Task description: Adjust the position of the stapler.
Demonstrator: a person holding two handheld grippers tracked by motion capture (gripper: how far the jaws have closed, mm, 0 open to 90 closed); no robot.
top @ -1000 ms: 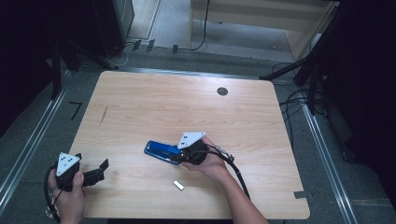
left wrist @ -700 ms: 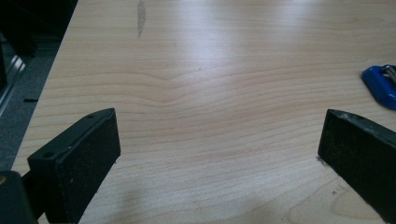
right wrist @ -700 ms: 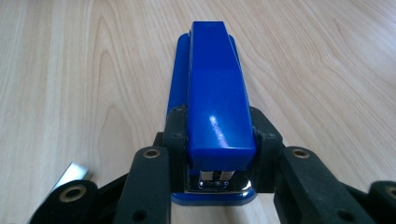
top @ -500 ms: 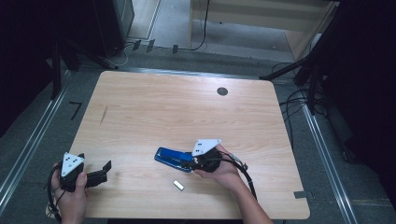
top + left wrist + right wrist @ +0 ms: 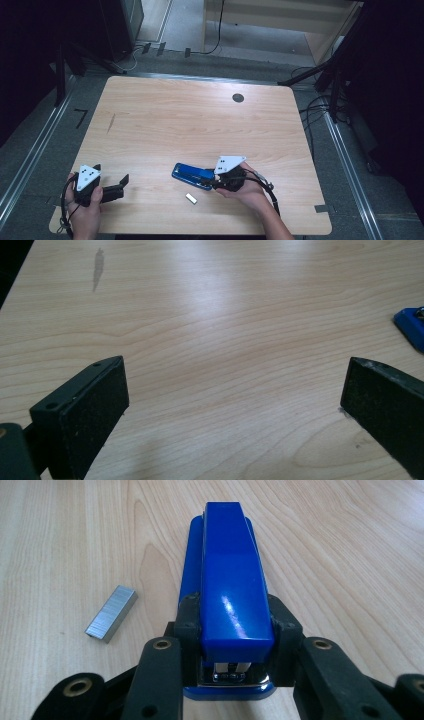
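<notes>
Blue stapler [image 5: 232,580] clamped at its rear by my right gripper [image 5: 232,647], long axis toward 12; staple strip [image 5: 111,613] at 10. Left gripper [image 5: 232,400] open, idle.

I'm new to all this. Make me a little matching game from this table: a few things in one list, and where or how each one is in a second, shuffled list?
Things:
1. blue stapler
2. strip of staples
3. left gripper
4. dark round spot

States or places:
A. fingers wide apart over bare wood
B. near the far edge of the table
C. clamped at its rear end by the right gripper
D. lying loose on the wood beside the stapler

Pairs: 1-C, 2-D, 3-A, 4-B
</notes>
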